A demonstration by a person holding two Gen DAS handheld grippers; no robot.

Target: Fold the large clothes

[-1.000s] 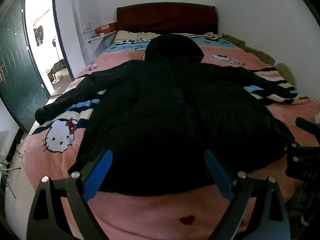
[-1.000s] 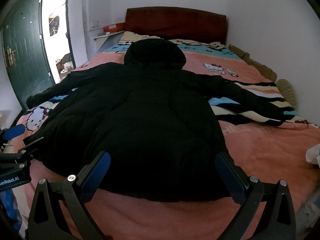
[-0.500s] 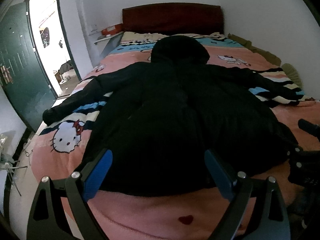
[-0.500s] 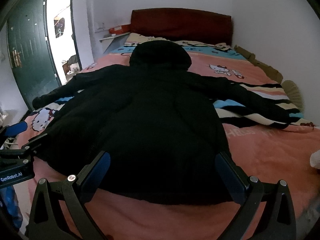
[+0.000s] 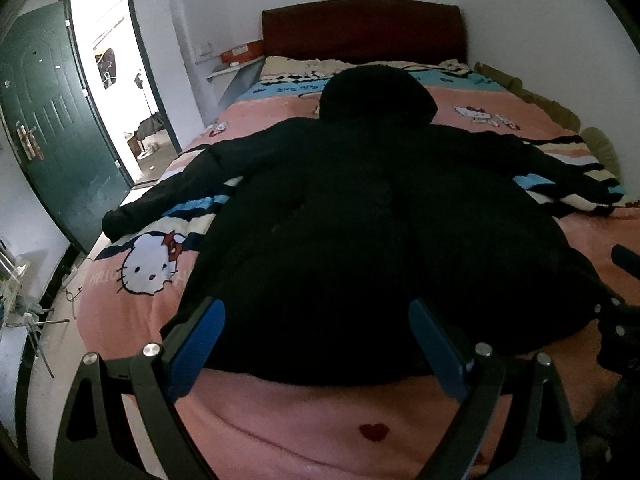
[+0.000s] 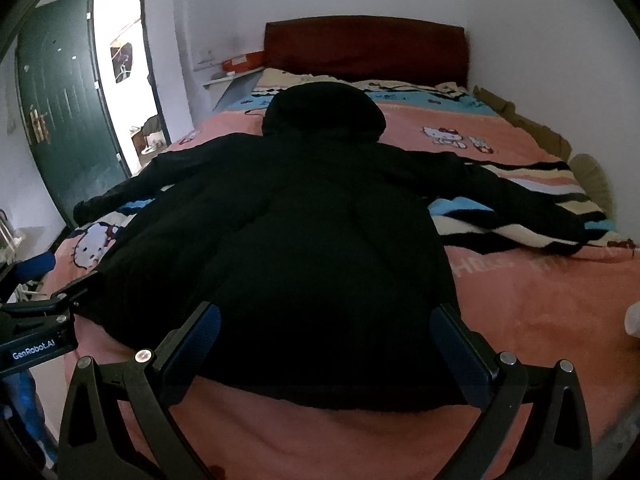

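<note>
Left wrist view, garment: black hooded coat [image 5: 372, 232] spread flat on the pink blanket [image 5: 304, 424]; hood toward the headboard [image 5: 364, 28], both sleeves out to the sides, hem nearest the camera
Left wrist view, left gripper [image 5: 316, 344]: jaws wide apart, nothing held; poised just short of the hem
Left wrist view, surroundings: green door [image 5: 52, 128] open at far left; floor clutter well clear of the bed
Right wrist view, right gripper [image 6: 328, 344]: spread fully, empty; level with the hem's right half
Right wrist view, left gripper: its body visible at the left edge, beside the coat's lower left corner
Right wrist view, obstruction: striped blanket [image 6: 532, 216] lies under the right sleeve; risk of pinching it together with the cuff
Step, judgement: nothing folded yet; padded fabric looks bulky, so bite deep at one layer edge and fold each sleeve across the body first
</note>
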